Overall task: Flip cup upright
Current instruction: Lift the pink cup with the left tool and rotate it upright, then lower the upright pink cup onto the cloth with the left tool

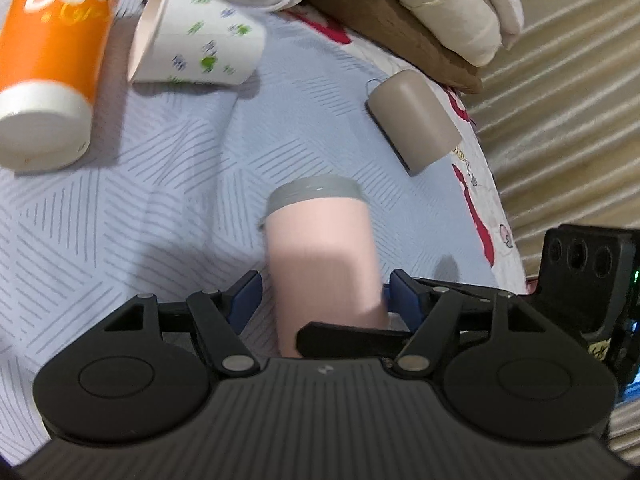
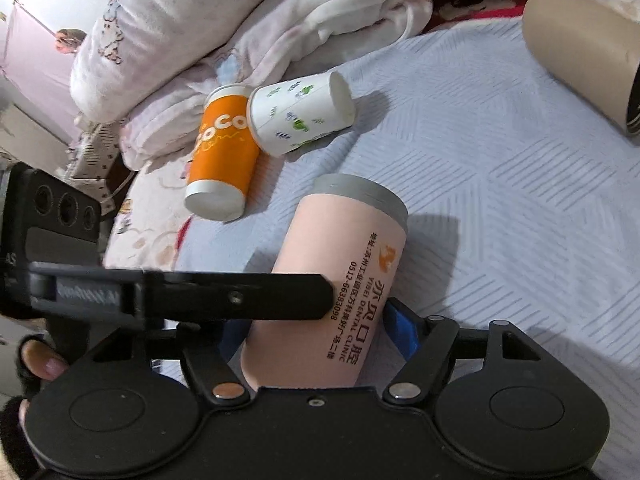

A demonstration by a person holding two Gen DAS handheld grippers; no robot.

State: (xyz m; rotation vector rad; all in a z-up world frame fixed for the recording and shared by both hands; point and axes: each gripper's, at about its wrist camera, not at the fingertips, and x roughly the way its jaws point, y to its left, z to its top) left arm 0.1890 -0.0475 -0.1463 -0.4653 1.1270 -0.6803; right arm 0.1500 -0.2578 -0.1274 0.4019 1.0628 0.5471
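A pink cup (image 1: 320, 264) with a grey lid end (image 1: 314, 192) lies between the blue pads of both grippers above the pale blue bedspread. In the right wrist view the same pink cup (image 2: 340, 272) carries orange print, its grey end (image 2: 360, 196) pointing away and up. My left gripper (image 1: 320, 300) has its pads close on both sides of the cup. My right gripper (image 2: 320, 332) holds the cup low on its body. The left gripper's finger (image 2: 240, 296) crosses in front of the cup there.
An orange cup (image 2: 224, 156) and a white patterned paper cup (image 2: 300, 112) lie on their sides beside folded blankets (image 2: 240, 40). A tan mug (image 1: 412, 120) lies on its side near the bed edge. Ribbed flooring (image 1: 560, 100) lies beyond the bed.
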